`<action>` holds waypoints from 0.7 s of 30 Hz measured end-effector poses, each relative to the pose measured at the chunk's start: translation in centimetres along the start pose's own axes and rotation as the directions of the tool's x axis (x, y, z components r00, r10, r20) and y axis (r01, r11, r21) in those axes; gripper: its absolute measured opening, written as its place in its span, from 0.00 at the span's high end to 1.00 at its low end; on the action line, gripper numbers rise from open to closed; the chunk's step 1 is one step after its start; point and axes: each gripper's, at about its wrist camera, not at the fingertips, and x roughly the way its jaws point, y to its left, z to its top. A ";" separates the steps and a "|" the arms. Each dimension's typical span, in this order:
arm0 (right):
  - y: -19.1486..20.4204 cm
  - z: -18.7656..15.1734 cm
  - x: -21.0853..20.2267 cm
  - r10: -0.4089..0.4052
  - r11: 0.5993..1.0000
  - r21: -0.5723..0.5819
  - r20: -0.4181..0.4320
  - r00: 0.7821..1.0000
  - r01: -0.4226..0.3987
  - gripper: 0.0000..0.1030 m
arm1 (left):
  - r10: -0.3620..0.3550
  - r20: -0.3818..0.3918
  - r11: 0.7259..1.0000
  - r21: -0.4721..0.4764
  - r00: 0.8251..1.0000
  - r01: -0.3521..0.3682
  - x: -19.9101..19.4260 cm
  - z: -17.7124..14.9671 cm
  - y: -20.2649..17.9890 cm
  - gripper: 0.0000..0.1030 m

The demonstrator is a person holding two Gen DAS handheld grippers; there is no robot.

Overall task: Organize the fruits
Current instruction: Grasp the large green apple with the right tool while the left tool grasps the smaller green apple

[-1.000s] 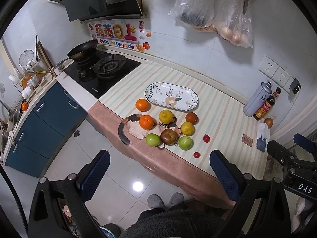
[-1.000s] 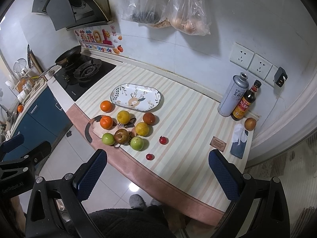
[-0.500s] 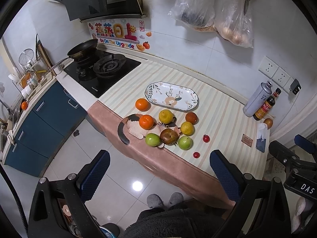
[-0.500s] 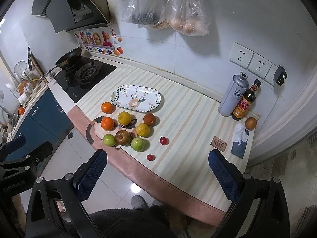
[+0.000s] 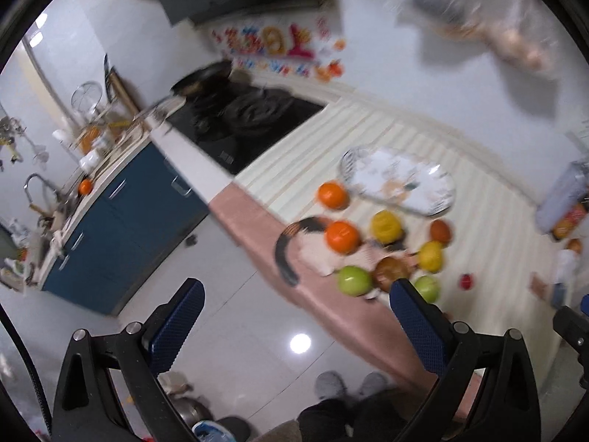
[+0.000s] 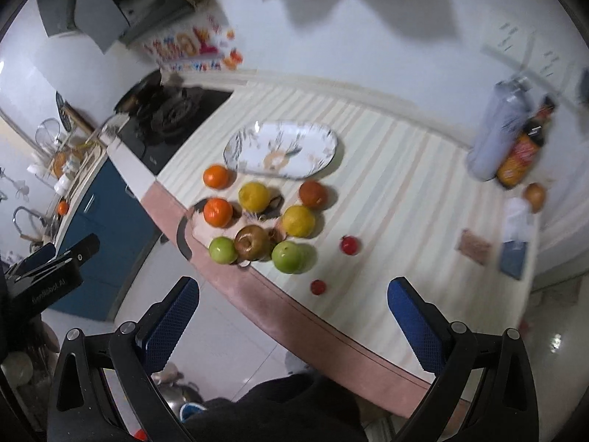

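Several fruits lie in a cluster near the counter's front edge: two oranges (image 6: 218, 212), two yellow fruits (image 6: 298, 220), two green apples (image 6: 289, 256), a brown apple (image 6: 252, 242) and a reddish one (image 6: 313, 194). Two small red fruits (image 6: 349, 245) lie to their right. Behind them sits an empty oval patterned plate (image 6: 281, 149). Both views are blurred. My left gripper (image 5: 294, 322) is open, over the floor in front of the counter, left of the fruits (image 5: 342, 236). My right gripper (image 6: 292, 318) is open above the counter edge, nothing between its fingers.
A gas stove with a pan (image 6: 167, 108) stands left of the striped counter (image 6: 397, 184). A spray can (image 6: 495, 136), a sauce bottle (image 6: 521, 154) and an onion (image 6: 534, 195) sit at the back right. Plastic bags hang on the wall. Blue cabinets (image 5: 121, 217) and floor lie left.
Both grippers have swung forward and closer to the counter; the fruits look larger and the views are motion-blurred. The left view has turned leftward. No fruit has moved.
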 end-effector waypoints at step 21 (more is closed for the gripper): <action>-0.8 -1.3 28.4 -0.005 0.999 -0.052 -0.368 0.930 -0.016 0.23 | -0.096 -0.264 0.816 0.531 0.960 0.228 20.8 -2.8 -6.8 0.19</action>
